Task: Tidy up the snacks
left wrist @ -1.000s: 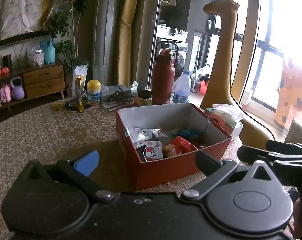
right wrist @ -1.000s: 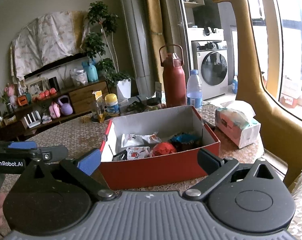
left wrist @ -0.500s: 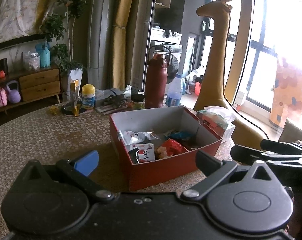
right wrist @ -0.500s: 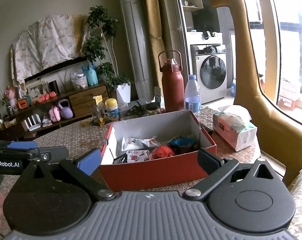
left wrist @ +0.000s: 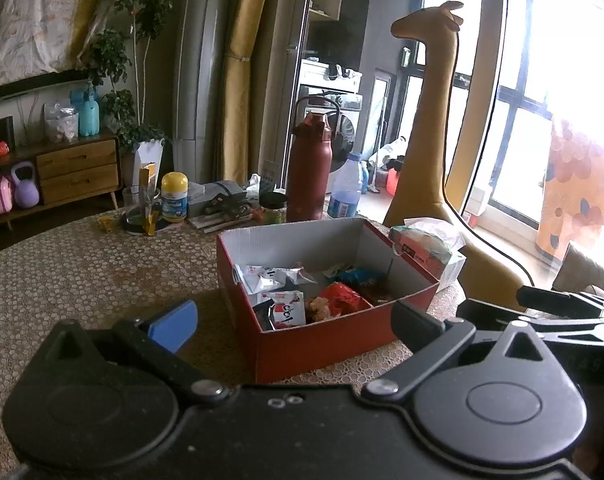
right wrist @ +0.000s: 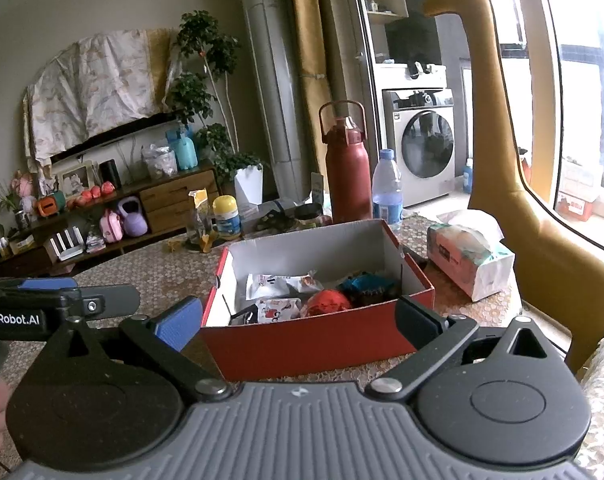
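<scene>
The open red cardboard box [right wrist: 318,340] sits near the right edge of the surface, with the snack packets [right wrist: 280,292] already inside. Both the left gripper [left wrist: 298,320] and right gripper [right wrist: 298,320] are apart and hold nothing. The job looks almost done.

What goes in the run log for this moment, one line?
left gripper: open, empty | right gripper: open, empty | red box: on table, snacks inside | no snack visible outside box

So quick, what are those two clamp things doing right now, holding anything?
Left gripper: jaws open, holding nothing.
Right gripper: jaws open, holding nothing; both face the red cardboard box.
</scene>
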{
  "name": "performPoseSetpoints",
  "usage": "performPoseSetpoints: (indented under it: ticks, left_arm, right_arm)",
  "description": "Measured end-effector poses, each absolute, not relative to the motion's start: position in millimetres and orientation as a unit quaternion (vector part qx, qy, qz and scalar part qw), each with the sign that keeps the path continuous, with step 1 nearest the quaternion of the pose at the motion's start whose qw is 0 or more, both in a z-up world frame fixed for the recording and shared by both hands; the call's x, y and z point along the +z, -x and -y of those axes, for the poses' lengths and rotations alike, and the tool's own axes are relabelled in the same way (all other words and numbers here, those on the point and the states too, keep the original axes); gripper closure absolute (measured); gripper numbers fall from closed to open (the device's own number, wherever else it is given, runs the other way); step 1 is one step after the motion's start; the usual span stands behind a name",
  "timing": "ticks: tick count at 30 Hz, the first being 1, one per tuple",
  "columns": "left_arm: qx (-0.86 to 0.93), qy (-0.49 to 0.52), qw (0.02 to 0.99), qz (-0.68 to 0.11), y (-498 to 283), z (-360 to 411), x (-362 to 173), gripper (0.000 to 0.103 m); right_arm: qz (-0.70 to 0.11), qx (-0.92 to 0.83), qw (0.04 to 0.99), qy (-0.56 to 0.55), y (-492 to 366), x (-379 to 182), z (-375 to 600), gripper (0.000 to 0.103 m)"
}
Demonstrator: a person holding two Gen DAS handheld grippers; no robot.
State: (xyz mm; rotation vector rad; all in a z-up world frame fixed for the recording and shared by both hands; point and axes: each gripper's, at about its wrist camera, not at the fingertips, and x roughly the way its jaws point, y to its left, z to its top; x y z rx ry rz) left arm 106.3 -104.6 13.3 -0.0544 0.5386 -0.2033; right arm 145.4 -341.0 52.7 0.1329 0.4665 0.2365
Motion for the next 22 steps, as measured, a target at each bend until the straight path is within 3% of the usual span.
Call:
performPoseSetpoints:
  ticks: [22]
  left_arm:
    - [-0.108,0.037,0.956,-0.269,-104.2,104.0,10.3,0.0]
  right_arm:
    - [-0.244,0.116,0.96,-0.067,-144.5,42.6,333.5,0.0]
